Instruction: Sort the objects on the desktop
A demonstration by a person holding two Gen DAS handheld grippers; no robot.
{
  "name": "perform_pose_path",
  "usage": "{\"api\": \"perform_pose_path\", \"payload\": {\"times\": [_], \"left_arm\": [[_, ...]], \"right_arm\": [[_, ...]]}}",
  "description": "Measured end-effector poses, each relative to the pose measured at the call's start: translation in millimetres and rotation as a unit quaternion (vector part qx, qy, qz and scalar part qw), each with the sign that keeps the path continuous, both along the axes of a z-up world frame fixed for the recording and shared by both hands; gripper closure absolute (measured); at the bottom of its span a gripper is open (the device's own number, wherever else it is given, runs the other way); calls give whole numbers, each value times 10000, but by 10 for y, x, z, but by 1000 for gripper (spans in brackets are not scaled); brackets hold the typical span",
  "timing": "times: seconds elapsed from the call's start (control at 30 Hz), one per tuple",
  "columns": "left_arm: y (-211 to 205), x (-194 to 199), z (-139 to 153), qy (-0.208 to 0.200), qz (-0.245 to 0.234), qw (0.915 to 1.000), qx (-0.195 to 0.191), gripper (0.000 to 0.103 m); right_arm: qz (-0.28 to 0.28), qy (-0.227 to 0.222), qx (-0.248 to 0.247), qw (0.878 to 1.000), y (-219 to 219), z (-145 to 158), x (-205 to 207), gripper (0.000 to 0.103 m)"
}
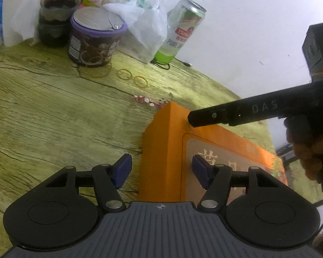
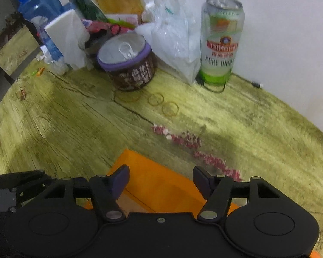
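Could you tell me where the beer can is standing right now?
The beer can stands upright at the back of the table against the white wall, just right of the plastic bag in both wrist views.

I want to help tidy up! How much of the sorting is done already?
Hardly anything looks sorted yet. The beer can, the purple-lidded can, the plastic bag and the rubber bands all sit loose at the back of the table. Right now both grippers, left and right, have their jaws around the orange box, though a firm grip is not clear. Everything else is left.
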State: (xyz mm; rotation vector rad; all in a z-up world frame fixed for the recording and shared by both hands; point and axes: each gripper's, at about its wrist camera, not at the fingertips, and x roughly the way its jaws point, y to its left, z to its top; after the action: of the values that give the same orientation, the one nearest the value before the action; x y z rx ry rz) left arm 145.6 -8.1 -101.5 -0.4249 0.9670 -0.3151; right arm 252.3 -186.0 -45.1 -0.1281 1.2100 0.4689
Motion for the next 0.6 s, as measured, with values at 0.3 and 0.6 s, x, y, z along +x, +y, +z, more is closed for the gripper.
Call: {"api": "perform_pose_path", "payload": {"times": [0.3,0.6], "left_arm": [[55,217,-90,194,-62,9981,-582,35],[-27,513,-129,518,-452,9944,-807,21]], "right_arm": [[-437,220,244,9985,-315,88,-28,38],[-2791,219,444,9590,-1812,257,-587,18]]}}
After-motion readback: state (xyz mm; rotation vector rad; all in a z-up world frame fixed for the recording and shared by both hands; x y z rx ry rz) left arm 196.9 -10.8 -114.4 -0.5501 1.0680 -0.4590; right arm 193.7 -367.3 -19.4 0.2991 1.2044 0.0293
